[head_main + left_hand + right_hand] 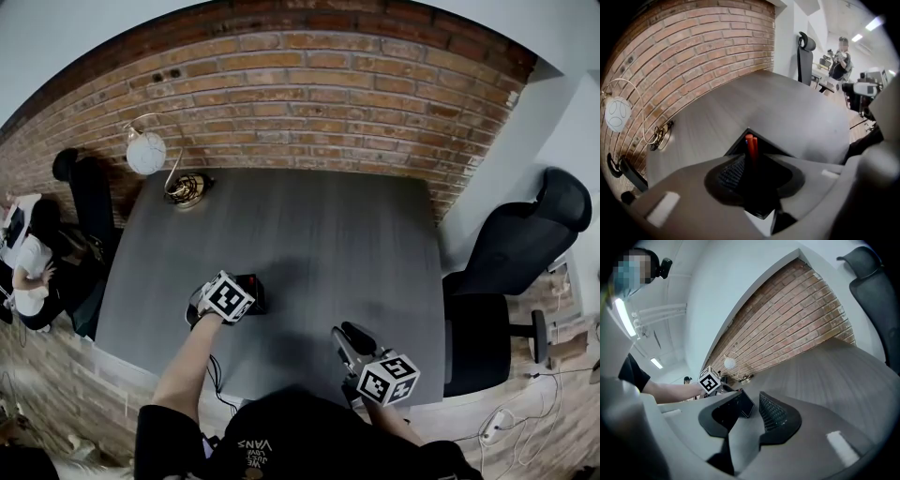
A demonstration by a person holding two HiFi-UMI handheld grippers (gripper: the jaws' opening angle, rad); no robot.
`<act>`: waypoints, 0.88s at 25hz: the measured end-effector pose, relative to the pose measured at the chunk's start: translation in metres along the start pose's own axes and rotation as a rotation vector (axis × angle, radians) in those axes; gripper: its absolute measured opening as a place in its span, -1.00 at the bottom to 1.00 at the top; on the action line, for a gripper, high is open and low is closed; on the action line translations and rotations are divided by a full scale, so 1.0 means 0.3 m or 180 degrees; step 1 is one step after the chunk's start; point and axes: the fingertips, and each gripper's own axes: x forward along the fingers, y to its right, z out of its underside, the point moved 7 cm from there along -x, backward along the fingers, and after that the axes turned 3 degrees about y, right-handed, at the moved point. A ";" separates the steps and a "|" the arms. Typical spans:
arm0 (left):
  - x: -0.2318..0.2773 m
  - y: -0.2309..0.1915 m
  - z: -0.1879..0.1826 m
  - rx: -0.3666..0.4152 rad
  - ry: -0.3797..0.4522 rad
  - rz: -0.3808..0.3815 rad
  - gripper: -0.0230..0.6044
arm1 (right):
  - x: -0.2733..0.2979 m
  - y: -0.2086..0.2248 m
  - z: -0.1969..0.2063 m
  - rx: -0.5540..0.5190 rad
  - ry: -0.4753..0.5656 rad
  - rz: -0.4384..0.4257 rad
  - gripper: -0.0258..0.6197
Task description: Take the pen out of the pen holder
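Observation:
A black square pen holder (251, 292) stands on the grey table (328, 234) near its front left. In the left gripper view two red pens (751, 144) stick up out of the pen holder (761, 187). My left gripper (759, 161) points steeply down over it, jaws open, with the pens in the gap between them and the pads apart from them. From the head view its marker cube (227, 296) covers the fingertips. My right gripper (349, 336) hangs open and empty near the table's front edge, right of the holder (743, 404).
A desk lamp with a white globe (146, 152) and a brass base (186, 190) stands at the table's far left corner by the brick wall. A black office chair (525, 248) is at the right. A seated person (30, 272) is off the left side.

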 end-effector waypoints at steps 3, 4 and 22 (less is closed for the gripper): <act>-0.007 0.001 -0.020 0.0190 0.0011 -0.0081 -0.49 | 0.011 -0.004 0.001 -0.0009 -0.0007 0.0010 -0.64; -0.006 0.004 -0.024 0.0234 0.0025 -0.0085 -0.52 | 0.014 -0.005 0.001 -0.0013 -0.0009 0.0012 -0.64; -0.079 0.019 -0.016 0.0113 0.0591 -0.0072 -0.56 | 0.062 -0.061 0.020 -0.0022 -0.0066 -0.0009 -0.64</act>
